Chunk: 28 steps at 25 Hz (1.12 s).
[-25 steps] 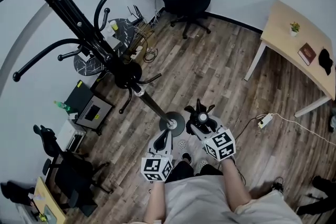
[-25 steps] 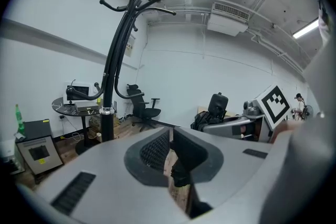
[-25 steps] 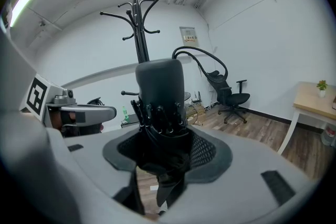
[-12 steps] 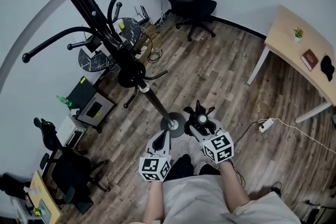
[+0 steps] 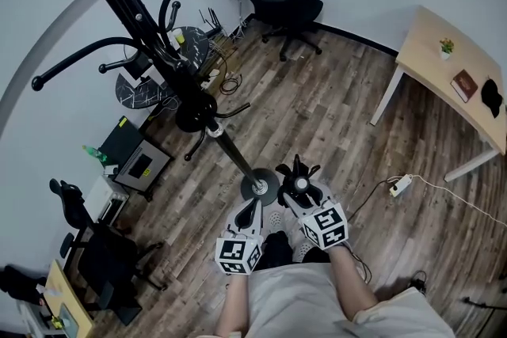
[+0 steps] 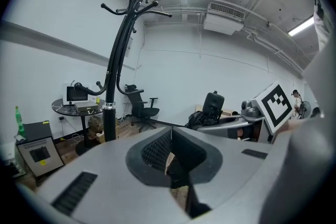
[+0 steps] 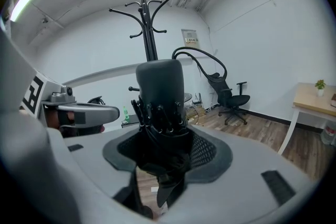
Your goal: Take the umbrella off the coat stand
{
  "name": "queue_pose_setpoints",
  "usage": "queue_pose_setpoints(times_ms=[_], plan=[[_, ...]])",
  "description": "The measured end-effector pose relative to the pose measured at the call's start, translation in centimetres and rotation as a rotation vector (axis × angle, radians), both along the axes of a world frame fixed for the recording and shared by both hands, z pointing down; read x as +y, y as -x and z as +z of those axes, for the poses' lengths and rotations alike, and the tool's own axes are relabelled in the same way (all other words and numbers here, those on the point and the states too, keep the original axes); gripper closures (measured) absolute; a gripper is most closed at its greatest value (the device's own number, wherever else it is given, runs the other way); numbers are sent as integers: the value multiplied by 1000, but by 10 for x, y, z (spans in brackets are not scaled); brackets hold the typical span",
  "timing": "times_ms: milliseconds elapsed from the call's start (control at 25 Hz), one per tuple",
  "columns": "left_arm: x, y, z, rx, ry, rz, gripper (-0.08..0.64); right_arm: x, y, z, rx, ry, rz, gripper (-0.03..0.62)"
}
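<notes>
- The right gripper [image 7: 163, 150] is clamping a black folded umbrella [image 7: 160, 93]; its jaws are standing partly open around the bundle and pressing on it from both sides.
- The left gripper [image 6: 170, 139] is holding nothing, with its jaws pressed together.
- In the right gripper view the umbrella is standing upright in mid-frame, its long axis running top to bottom: the rounded end is pointing up, a ring of rib tips is sitting just above the jaws, and fabric folds are hanging below them.
- In the head view the umbrella [image 5: 298, 172] is showing nearly end-on at lower centre, clear of the coat stand [image 5: 162, 59] and just right of the stand's round base.
- The stand is slanting from the upper left corner down to the centre, its hooks hanging bare.
- A pale desk [image 5: 424, 51] at the right edge is carrying a small plant [image 5: 447, 46] and a book [image 5: 463, 85].
- Bare wooden floor [image 5: 333, 115] is lying open between the stand and the desk.
- An office chair [image 5: 277, 0] is standing at top centre, and a power strip [image 5: 400, 184] is lying on the floor at lower right.
</notes>
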<state>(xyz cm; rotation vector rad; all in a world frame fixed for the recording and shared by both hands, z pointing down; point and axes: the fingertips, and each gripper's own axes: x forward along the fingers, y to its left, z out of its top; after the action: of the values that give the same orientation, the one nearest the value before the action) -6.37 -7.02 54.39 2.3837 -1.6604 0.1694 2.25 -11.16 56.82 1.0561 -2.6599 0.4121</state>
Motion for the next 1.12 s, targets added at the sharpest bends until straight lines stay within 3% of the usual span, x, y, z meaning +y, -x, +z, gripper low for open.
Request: queue_pose_setpoints(times_ms=[200,1120], plan=[[0,-5,6,0,5,-19,538,5,3,5,20,1,-19,362],[-10,-26,6,6,3,46,537,0,-13,10,37,9,-18,364]])
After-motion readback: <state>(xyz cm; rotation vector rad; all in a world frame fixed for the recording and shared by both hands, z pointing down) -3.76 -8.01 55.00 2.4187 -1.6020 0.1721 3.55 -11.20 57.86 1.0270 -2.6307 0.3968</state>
